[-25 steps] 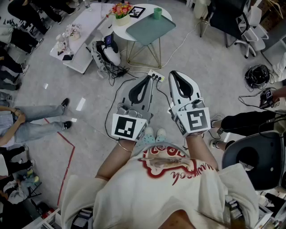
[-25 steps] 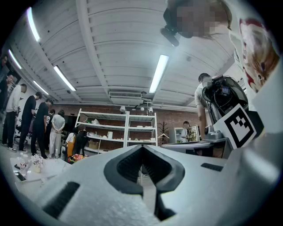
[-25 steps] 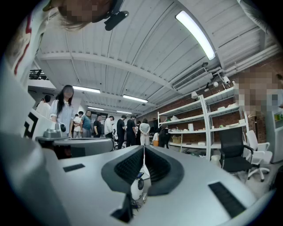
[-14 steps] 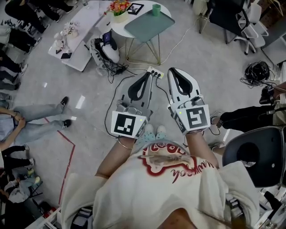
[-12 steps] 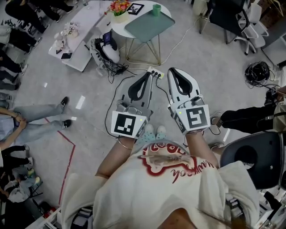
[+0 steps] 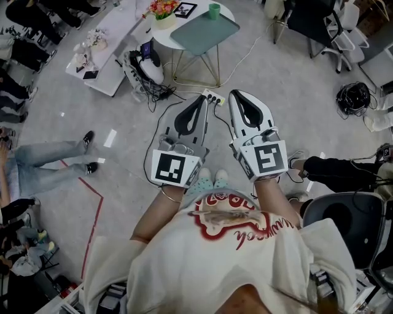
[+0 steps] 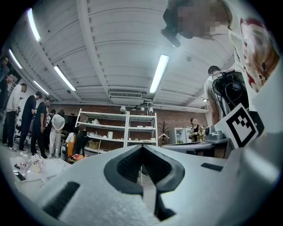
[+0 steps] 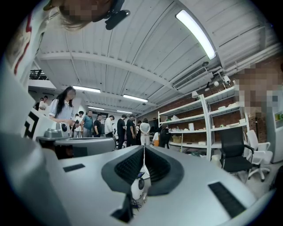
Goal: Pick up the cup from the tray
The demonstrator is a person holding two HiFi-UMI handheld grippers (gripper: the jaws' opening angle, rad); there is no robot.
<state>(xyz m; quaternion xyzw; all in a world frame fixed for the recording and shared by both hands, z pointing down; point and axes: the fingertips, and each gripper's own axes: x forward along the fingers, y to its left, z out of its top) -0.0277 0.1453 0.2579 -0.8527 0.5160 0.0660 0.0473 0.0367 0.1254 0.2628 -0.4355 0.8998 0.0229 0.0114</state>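
A small green cup stands at the far corner of a teal tray on a round white table, at the top of the head view. Both grippers are held side by side in front of the person's waist, well short of the table, pointing toward it. My left gripper has its jaws pressed together with nothing in them, and its own view shows the tips meeting. My right gripper is likewise shut and empty. Neither gripper view shows the cup or the tray.
A flower pot and a framed picture share the round table. A low white table, a white device, a power strip and cables lie on the floor ahead. Office chairs stand right; seated people's legs are left.
Both grippers have drifted slightly forward and up in the head view, still shut. The table sits nearer the top edge. The legs at left have shifted.
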